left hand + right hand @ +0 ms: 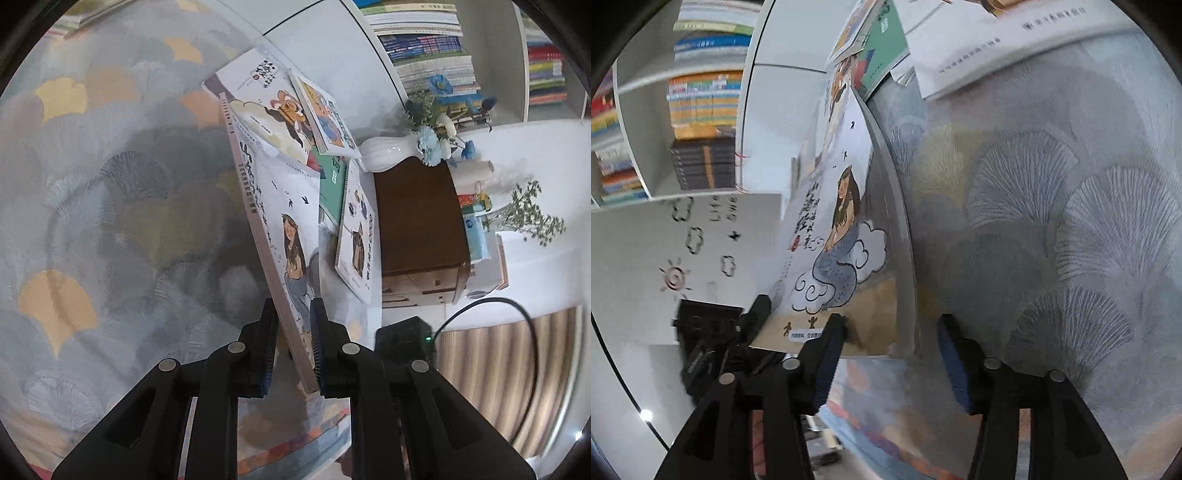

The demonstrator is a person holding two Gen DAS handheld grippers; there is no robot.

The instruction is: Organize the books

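Note:
A white book with a drawn long-haired girl on its cover (pixel 291 221) stands on edge over the leaf-patterned tablecloth (pixel 110 221). My left gripper (pixel 293 310) is shut on its near lower corner, with both blue pads pressed on the covers. In the right wrist view the same book (pixel 842 236) has its lower corner between the jaws of my right gripper (pixel 891 325). That gripper is open: its right pad (pixel 951 354) stands clear of the book's edge. Beyond lie several loose books: a cartoon-cover book (pixel 273 107), a green book (pixel 332 188) and a white book (pixel 356 236).
A white vase with blue flowers (pixel 388 151) and a brown wooden box (pixel 417 221) stand to the right of the loose books. A black device with a cable (pixel 402 339) sits near my left gripper. Filled bookshelves (pixel 424 44) line the back wall, beside a whiteboard with drawings (pixel 694 240).

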